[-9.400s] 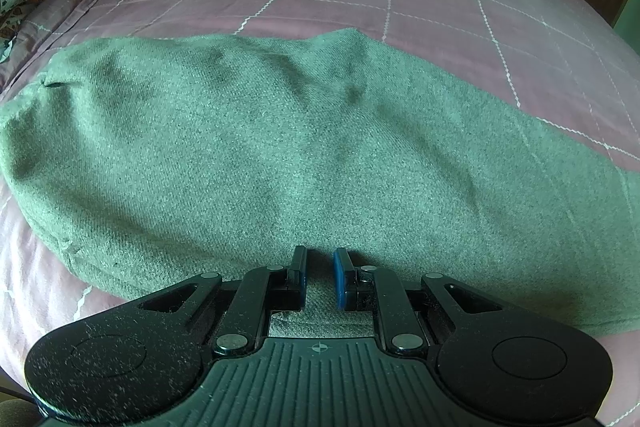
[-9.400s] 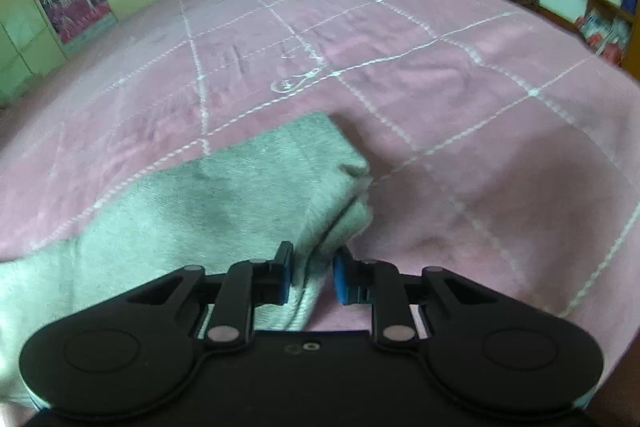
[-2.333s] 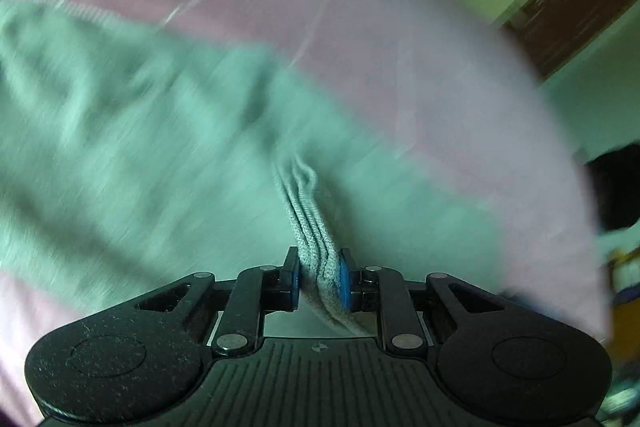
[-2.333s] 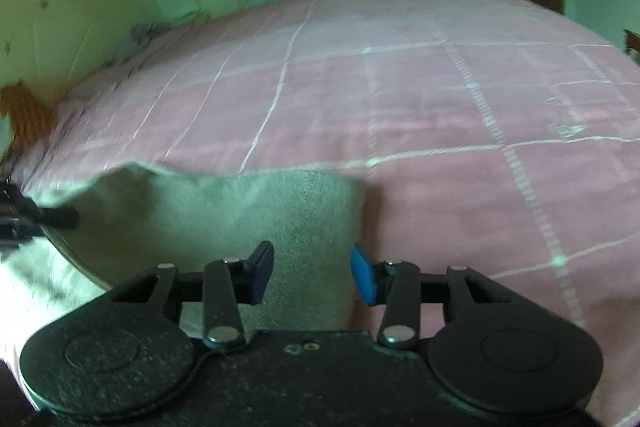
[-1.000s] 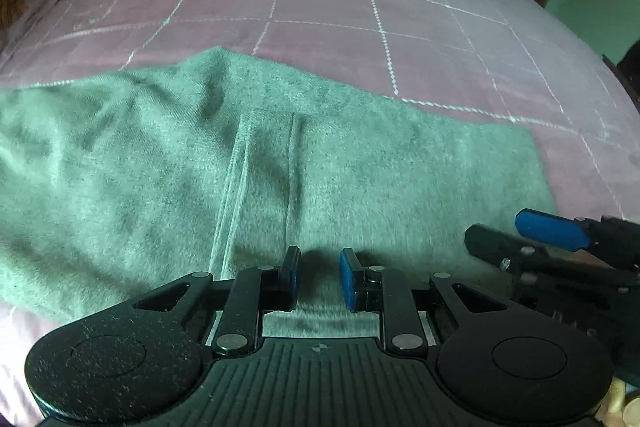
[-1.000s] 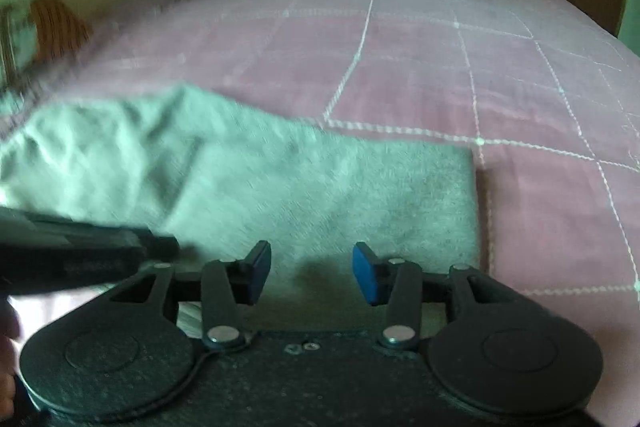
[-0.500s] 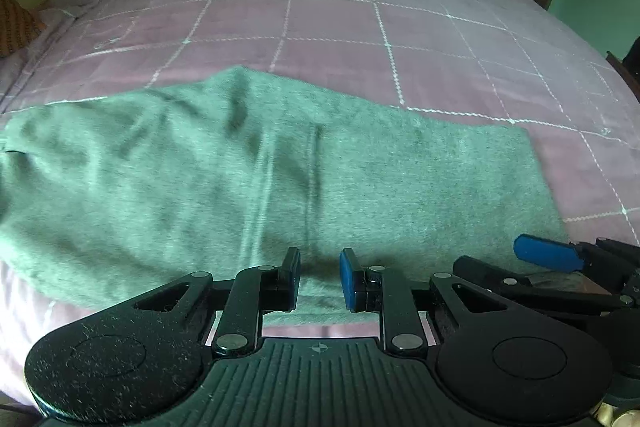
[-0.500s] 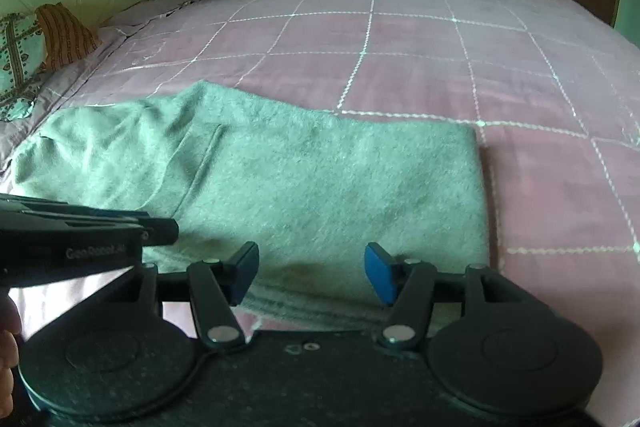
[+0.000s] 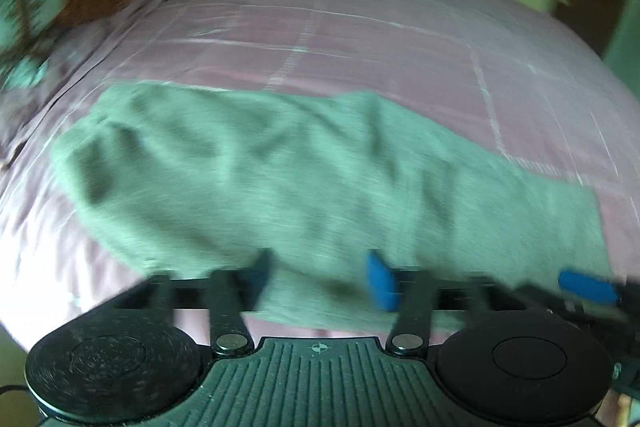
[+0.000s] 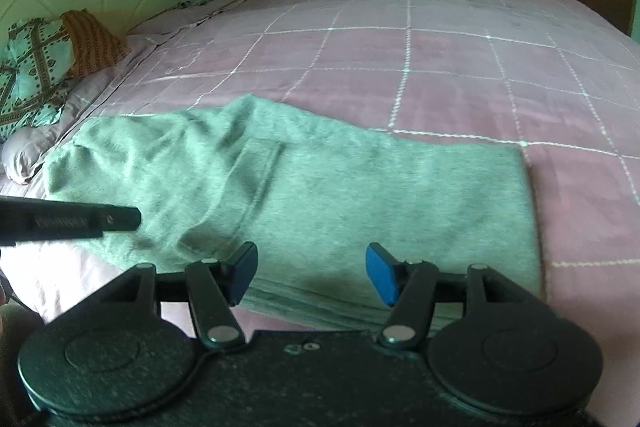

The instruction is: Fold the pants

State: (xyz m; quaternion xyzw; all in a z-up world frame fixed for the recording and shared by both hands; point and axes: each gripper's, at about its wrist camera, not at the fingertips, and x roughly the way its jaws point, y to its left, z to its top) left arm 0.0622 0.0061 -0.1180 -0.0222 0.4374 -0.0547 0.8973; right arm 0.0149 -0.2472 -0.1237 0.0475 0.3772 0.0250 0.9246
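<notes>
Flat on the pink bedspread point(image 10: 440, 67): green pants point(image 10: 360, 187), folded over, hem band near the front edge. Above that edge, left gripper point(image 9: 320, 283), fingers spread wide, nothing held. Beside it, right gripper point(image 10: 312, 273), likewise wide apart, holding nothing. Patterned pillow point(image 10: 32, 67) far left.

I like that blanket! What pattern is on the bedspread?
The bedspread is pink with thin white grid lines, clearest in the right wrist view.
</notes>
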